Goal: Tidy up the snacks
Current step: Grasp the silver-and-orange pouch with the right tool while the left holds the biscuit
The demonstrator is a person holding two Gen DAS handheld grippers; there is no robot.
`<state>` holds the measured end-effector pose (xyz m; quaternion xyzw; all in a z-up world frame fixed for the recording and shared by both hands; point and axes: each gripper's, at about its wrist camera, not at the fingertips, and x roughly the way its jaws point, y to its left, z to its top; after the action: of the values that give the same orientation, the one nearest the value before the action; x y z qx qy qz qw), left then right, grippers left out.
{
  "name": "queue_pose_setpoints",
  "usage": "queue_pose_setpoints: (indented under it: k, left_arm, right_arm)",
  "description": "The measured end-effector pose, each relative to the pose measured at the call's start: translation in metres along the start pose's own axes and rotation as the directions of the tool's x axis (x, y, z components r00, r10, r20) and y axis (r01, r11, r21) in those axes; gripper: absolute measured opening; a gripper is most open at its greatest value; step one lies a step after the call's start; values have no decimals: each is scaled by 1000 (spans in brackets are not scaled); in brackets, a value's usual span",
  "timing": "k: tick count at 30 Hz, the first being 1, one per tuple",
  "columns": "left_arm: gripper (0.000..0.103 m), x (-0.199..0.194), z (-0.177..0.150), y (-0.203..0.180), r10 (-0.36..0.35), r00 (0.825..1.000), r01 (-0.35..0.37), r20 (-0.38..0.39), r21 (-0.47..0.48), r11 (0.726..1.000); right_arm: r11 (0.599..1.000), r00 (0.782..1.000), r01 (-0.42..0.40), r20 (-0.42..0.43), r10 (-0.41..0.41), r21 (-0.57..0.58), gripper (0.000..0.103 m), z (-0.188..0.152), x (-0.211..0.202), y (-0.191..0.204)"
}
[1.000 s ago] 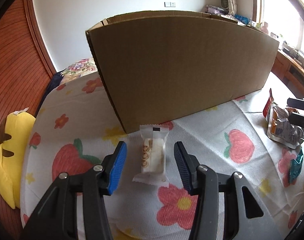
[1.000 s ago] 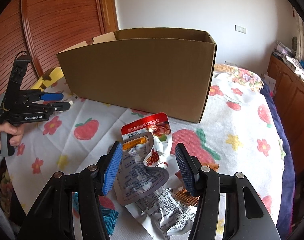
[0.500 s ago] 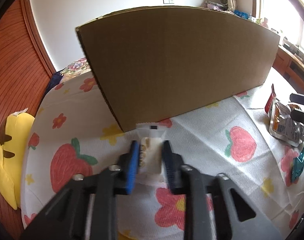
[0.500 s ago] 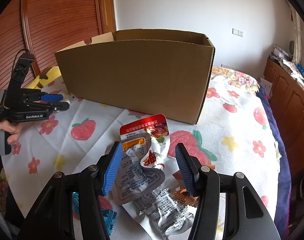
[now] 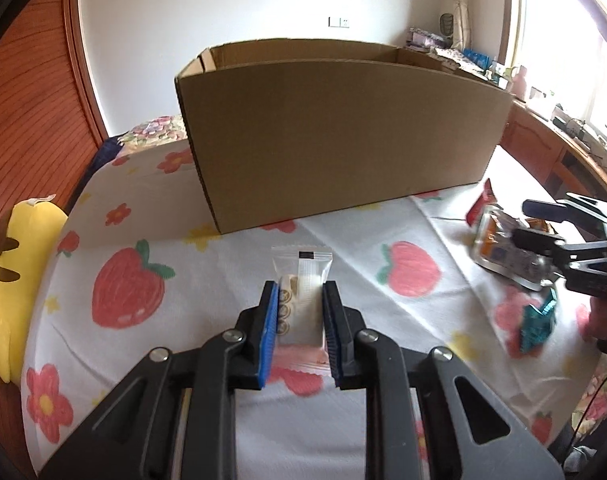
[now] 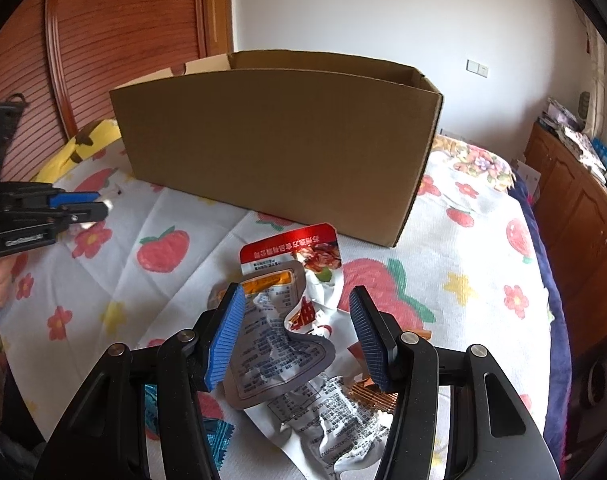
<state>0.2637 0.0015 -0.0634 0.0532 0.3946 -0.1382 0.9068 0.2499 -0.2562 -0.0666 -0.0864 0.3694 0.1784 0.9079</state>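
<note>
In the left wrist view the left gripper [image 5: 301, 308] sits low in the centre of the frame, its blue pads clamped on the two long sides of a small clear-wrapped pastry bar [image 5: 301, 300], whose far end pokes out above the fingertips toward the cardboard box [image 5: 343, 140] filling the upper middle. The step in hand looks like carrying this bar into the box, and doing it well means lifting it clear of the strawberry-print tablecloth [image 5: 383, 412] first, high enough to pass the near wall of the box, since that wall stands tall just beyond the bar. The wrapper is thin and slippery, so the grip should stay firm but not crush the soft cake inside; keeping the bar level should stop it sliding out lengthwise. Release is best made once the bar is over the open top, low inside, so it lands flat. In the right wrist view the right gripper [image 6: 299, 332] hangs at lower centre with its jaws apart, straddling a crumpled silver foil pouch [image 6: 271, 344] that lies on the cloth atop a red-topped packet [image 6: 299, 248]; the pads do not press on it. A teal wrapper [image 5: 537, 324] lies at right in the left view.
</note>
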Motion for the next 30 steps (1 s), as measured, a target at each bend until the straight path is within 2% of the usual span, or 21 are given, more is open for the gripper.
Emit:
queue_pose_setpoints:
  k: [5, 15, 27, 30]
  left_arm:
    - [20, -17, -6, -9, 1, 1000, -2, 30, 10, 1000]
    - [20, -40, -17, -25, -26, 998, 25, 62, 8, 1000]
    - [21, -48, -32, -33, -42, 997, 42, 65, -3, 999]
    - [21, -48, -35, -32, -44, 997, 44, 62, -8, 999]
  right_arm:
    - [999, 998, -4, -61, 2, -42, 55, 1, 11, 7]
    - [998, 986, -62, -154, 57, -31, 55, 4, 9, 9]
    - [990, 975, -73, -216, 45, -123, 56, 2, 19, 37]
    - [988, 974, -76, -223, 44, -136, 59, 3, 22, 42]
